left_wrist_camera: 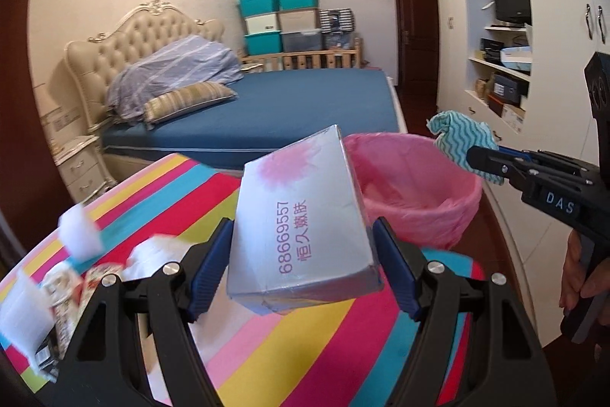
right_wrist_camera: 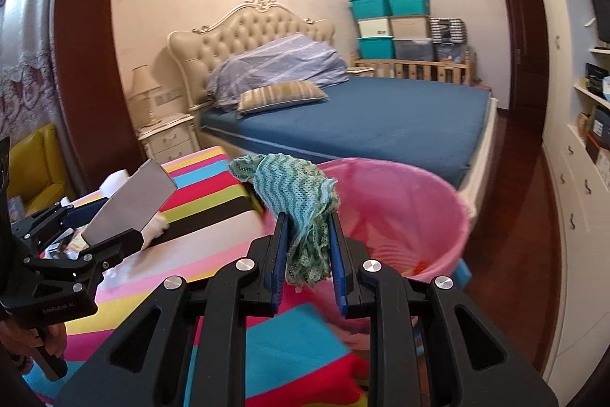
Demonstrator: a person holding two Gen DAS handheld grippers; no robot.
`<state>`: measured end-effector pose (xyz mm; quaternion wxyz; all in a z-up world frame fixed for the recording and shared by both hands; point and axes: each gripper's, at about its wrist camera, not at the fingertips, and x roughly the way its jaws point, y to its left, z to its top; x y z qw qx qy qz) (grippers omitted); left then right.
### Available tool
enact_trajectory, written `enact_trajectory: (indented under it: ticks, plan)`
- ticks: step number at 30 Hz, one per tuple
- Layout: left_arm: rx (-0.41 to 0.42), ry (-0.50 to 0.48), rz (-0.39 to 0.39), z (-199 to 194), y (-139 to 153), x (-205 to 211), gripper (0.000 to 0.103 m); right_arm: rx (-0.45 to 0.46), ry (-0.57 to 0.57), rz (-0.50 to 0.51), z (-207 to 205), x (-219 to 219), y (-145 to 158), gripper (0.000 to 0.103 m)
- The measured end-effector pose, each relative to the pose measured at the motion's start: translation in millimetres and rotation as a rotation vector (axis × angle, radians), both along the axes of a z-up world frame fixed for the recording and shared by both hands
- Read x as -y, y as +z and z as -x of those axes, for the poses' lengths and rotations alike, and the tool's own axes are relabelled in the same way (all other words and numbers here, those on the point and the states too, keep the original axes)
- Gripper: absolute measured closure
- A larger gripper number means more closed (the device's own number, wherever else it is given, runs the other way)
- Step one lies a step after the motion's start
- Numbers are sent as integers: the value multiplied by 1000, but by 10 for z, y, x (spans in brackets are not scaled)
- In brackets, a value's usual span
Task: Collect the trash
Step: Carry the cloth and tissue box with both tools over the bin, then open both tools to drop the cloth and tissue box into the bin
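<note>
My left gripper [left_wrist_camera: 301, 235] is shut on a silver box [left_wrist_camera: 301, 216] with pink print, lifted above the striped table [left_wrist_camera: 305, 349]. The same box [right_wrist_camera: 129, 205] shows at the left of the right wrist view, in the left gripper [right_wrist_camera: 126, 227]. My right gripper [right_wrist_camera: 308, 235] is shut on a crumpled green-and-white cloth [right_wrist_camera: 301, 197], which hangs between its blue pads just in front of the pink-lined bin [right_wrist_camera: 404, 212]. From the left wrist view the cloth [left_wrist_camera: 463, 140] hangs over the bin's [left_wrist_camera: 415, 193] right rim, held by the right gripper [left_wrist_camera: 484, 163].
Several scraps of white paper [left_wrist_camera: 80, 233] and printed wrappers [left_wrist_camera: 65, 296] lie on the table at the left. Beyond the bin stands a bed [left_wrist_camera: 267, 109] with a blue sheet. White cabinets [left_wrist_camera: 495, 94] line the right wall. A hand [left_wrist_camera: 587, 277] grips the right tool.
</note>
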<state>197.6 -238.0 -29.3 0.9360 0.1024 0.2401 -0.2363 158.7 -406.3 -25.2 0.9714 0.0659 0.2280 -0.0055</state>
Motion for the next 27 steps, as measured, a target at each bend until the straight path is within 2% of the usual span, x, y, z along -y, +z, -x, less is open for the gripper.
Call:
enact_trajectory:
  ticks: [11, 22, 25, 27]
  plan:
    - [-49, -120, 41, -545, 62, 762, 31, -15, -48, -11, -217, 525, -90, 81]
    - [-108, -149, 21, -1038, -144, 1217, 31, -7, -35, -27, -467, 857, -149, 79]
    - [-105, -149, -12, -1136, -220, 1299, 19, 1, -49, -47, -523, 959, -144, 63]
    - [-90, -123, -35, -1159, -239, 1306, 15, 15, -60, -59, -507, 1008, -122, 45]
